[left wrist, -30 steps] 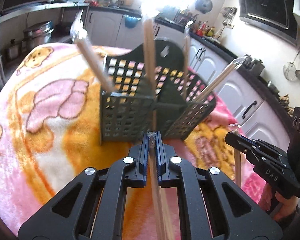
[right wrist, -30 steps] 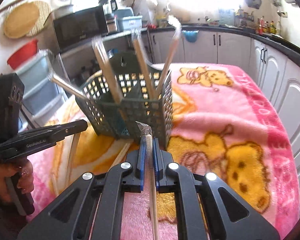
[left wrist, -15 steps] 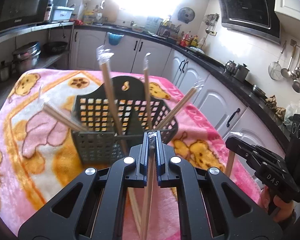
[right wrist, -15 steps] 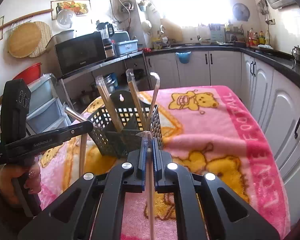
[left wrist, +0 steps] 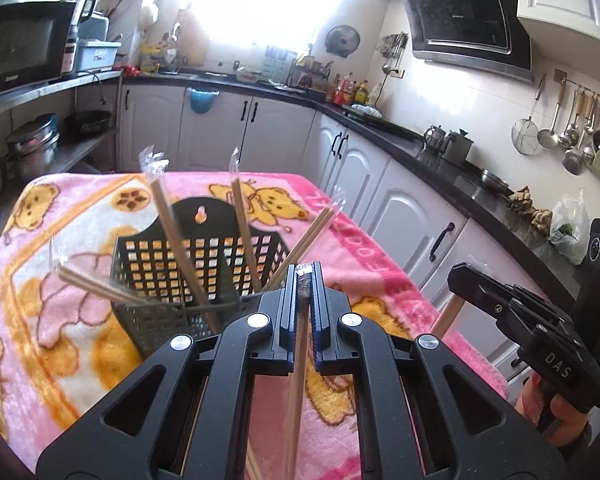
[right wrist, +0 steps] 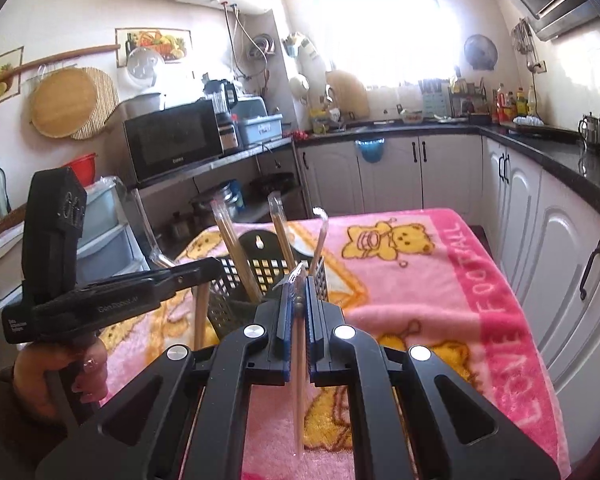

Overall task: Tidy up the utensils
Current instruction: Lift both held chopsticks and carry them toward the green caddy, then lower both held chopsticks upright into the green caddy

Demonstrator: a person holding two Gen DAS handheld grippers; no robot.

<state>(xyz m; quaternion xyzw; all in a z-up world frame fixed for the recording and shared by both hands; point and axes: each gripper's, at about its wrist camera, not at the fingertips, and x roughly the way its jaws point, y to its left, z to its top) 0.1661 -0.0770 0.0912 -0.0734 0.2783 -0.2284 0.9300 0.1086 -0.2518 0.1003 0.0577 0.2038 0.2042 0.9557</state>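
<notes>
A black lattice basket stands on the pink blanket, with several wrapped chopstick pairs leaning out of it. My left gripper is shut on a wrapped chopstick pair that hangs down between its arms, just this side of the basket and above its rim. In the same way, my right gripper is shut on another wrapped pair. Each gripper shows in the other's view: the right one at the right, the left one at the left.
A pink bear-print blanket covers the table. White cabinets with a dark counter run close along the table's right side. Shelves with a microwave and pots stand beyond its far left. A hand grips the left tool.
Both grippers have risen and drawn back from the basket with their chopstick pairs still held. The basket now looks smaller and lower in both views.
</notes>
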